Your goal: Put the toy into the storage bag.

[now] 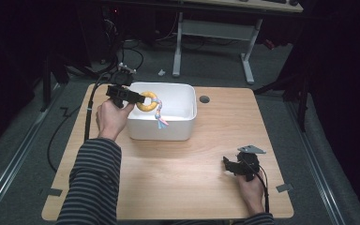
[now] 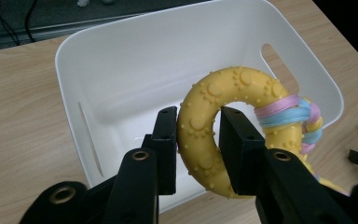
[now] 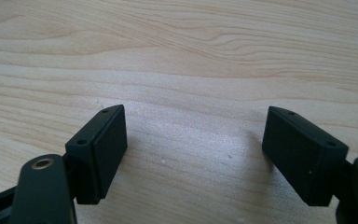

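Over the white bin at the far left of the counter, the left gripper is clamped on one yellow ring toy. Seen from the left gripper view, its two black jaws press on either side of the ring's studded band, one inside the hole and one outside. The toy hangs above the bin's open inside, not touching the floor of it. One braided cord of pink, blue and yellow strands is wound around the ring on the side away from the jaws, and in the high view its loose end dangles down in front of the bin's near wall.

One bin stands on the counter, with two slot handles cut in its walls, and its inside looks bare. One round hole sits in the counter just beside the bin's far right corner.

Well apart, near the counter's near right corner, the right gripper rests low over bare wood. From the right gripper view, its two jaws stand wide apart with nothing between them but the counter.
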